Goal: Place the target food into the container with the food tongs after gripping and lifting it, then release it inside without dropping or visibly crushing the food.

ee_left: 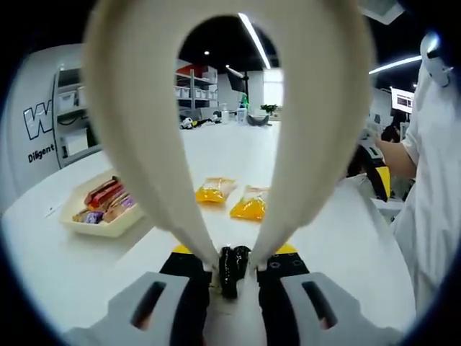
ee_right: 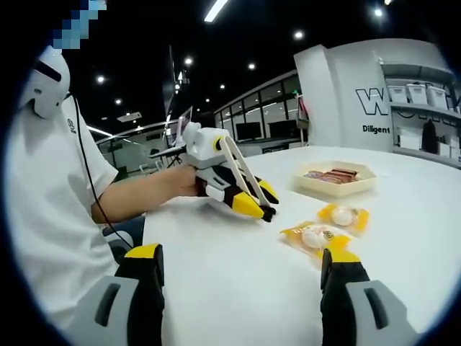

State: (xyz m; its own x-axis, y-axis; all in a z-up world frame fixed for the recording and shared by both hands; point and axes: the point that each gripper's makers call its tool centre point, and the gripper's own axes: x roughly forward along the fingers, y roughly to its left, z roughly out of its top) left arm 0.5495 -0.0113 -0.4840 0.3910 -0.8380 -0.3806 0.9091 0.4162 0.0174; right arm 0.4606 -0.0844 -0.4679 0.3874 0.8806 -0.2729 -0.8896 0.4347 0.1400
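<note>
Cream-coloured food tongs sit clamped in the left tongs, while the right tongs stand wide open, holding nothing. No food is gripped yet; everything is left to do. Two yellow food packets lie on the white surface, near the container, which seems already stocked with wrapped snacks.

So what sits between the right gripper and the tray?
In the right gripper view, two yellow food packets lie between the right gripper and the tray.
</note>
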